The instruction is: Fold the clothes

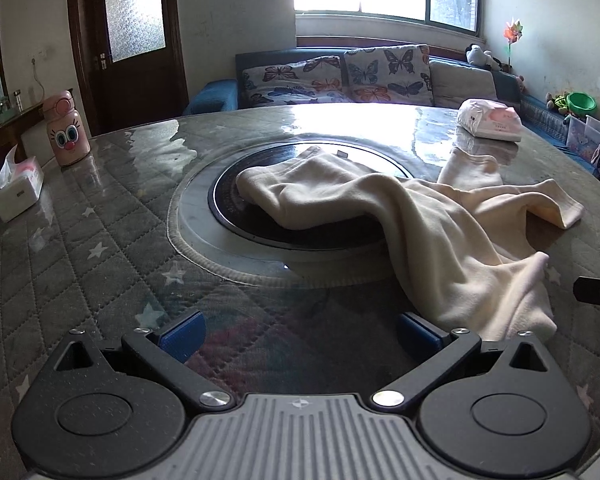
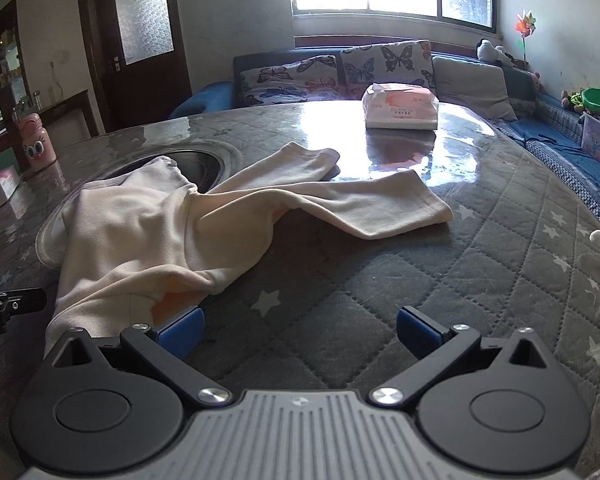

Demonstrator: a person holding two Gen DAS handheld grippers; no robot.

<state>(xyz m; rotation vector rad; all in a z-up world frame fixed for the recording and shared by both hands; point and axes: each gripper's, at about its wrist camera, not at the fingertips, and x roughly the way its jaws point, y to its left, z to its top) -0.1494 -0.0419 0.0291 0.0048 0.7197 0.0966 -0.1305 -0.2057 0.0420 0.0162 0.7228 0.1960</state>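
Observation:
A cream long-sleeved garment point(image 1: 440, 220) lies crumpled on the round table, partly over the dark round hotplate point(image 1: 236, 204) in the middle. It also shows in the right wrist view point(image 2: 148, 228), its two sleeves stretching right. My left gripper point(image 1: 300, 334) is open and empty, low over the table, with its right pad next to the garment's near hem. My right gripper point(image 2: 300, 332) is open and empty, its left pad touching the garment's near edge. The tip of the right gripper shows at the left view's right edge point(image 1: 596, 294).
A grey quilted star-pattern cover under clear plastic point(image 2: 440, 288) tops the table. A pink tissue pack point(image 2: 400, 108) lies at the far side. A pink cartoon bottle point(image 1: 66, 128) and a tissue box point(image 1: 18, 188) stand at the far left. A sofa with butterfly cushions point(image 1: 340, 76) is behind.

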